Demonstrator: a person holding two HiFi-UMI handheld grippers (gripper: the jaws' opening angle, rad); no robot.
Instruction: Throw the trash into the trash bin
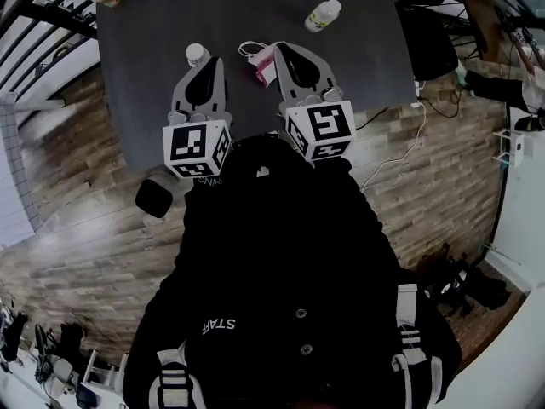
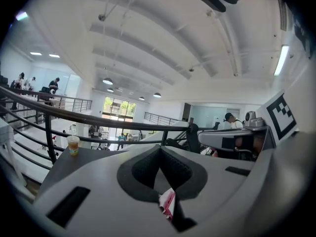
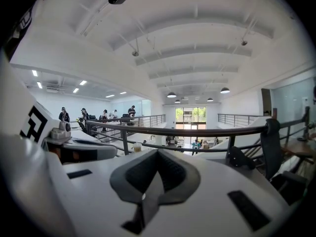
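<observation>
Apparently I'm only at the reach: the left gripper (image 2: 160, 148) and right gripper (image 3: 158, 152) both have jaws together, the right on nothing, while the pink wrapper (image 1: 264, 65) lies on the table (image 1: 170, 15) between them, just beside the right one. A pink scrap (image 2: 168, 202) shows low in the left gripper's slot, and I can't tell whether it's pinched or merely seen through. Next, I judge, I must open one gripper, clamp the wrapper, and carry it to what looks like the bin (image 1: 155, 198) on the floor, near left.

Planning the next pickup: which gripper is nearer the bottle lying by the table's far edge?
Right. The right gripper is just short of the bottle; the left gripper is farther off, leftward.
</observation>
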